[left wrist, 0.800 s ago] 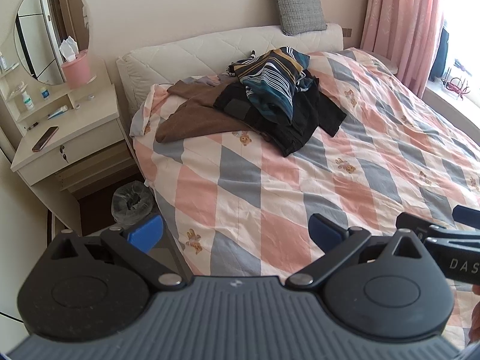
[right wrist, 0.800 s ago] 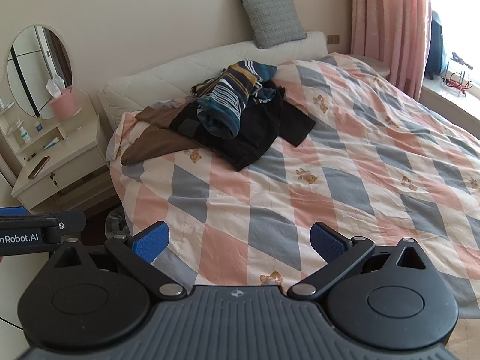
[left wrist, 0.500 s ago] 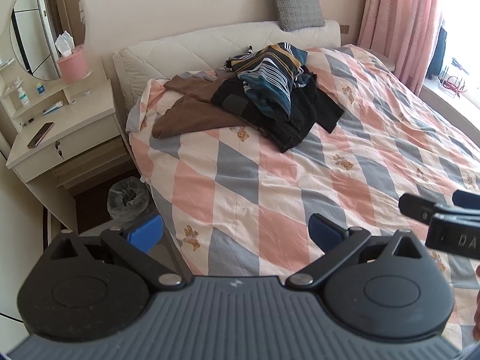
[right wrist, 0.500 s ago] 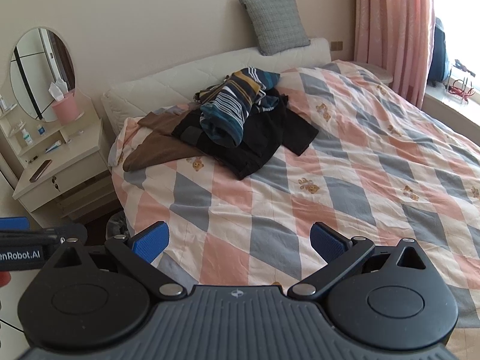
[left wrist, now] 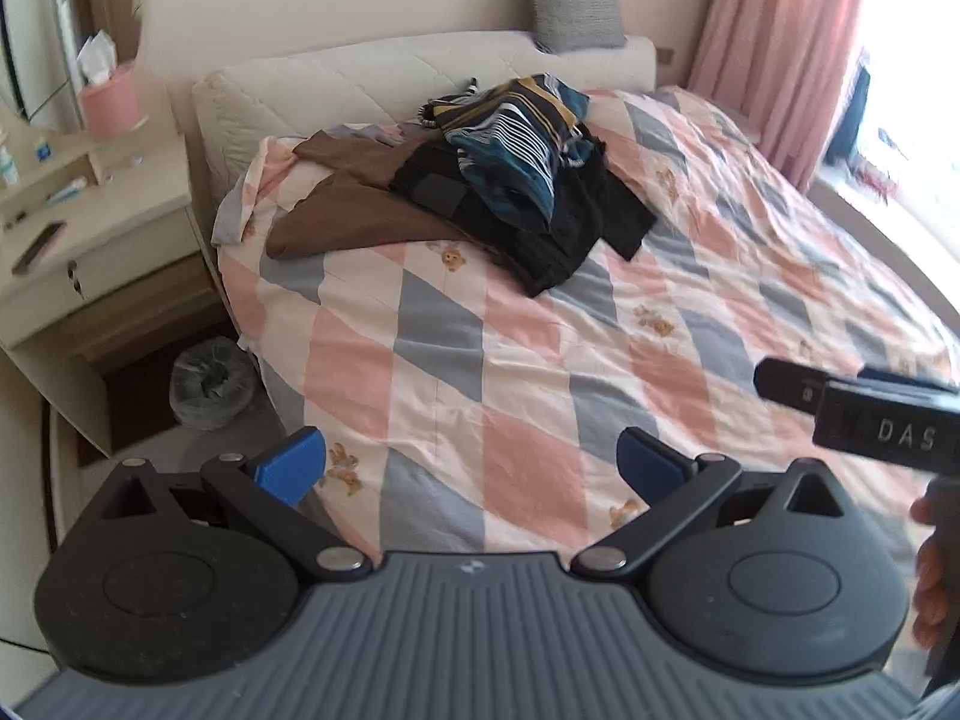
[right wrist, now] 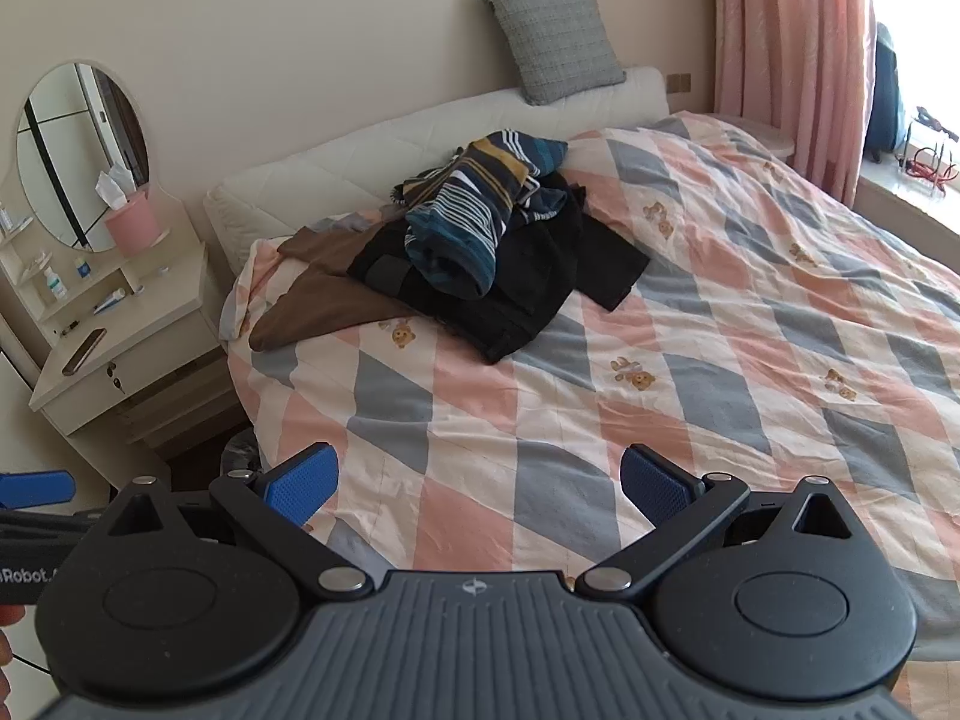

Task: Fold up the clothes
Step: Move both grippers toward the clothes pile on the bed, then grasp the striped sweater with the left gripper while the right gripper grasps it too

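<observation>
Loosely heaped clothes [right wrist: 480, 258], striped garment [right wrist: 474, 210] topmost, lie unfolded on bed [right wrist: 750, 330].

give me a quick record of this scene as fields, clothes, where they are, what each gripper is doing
clothes: striped garment on top of a black garment, brown garment beside them
state: heaped, none folded yet
location: on the checked duvet, near the headboard
left gripper: open, empty, above the near end of the bed
right gripper: open, empty, pointed at the pile
contact: neither touches clothes

Left gripper [left wrist: 471, 468], right gripper [right wrist: 477, 483]: black linkages, blue ribbed pads, silver pivot screws, grey ridged base.
</observation>
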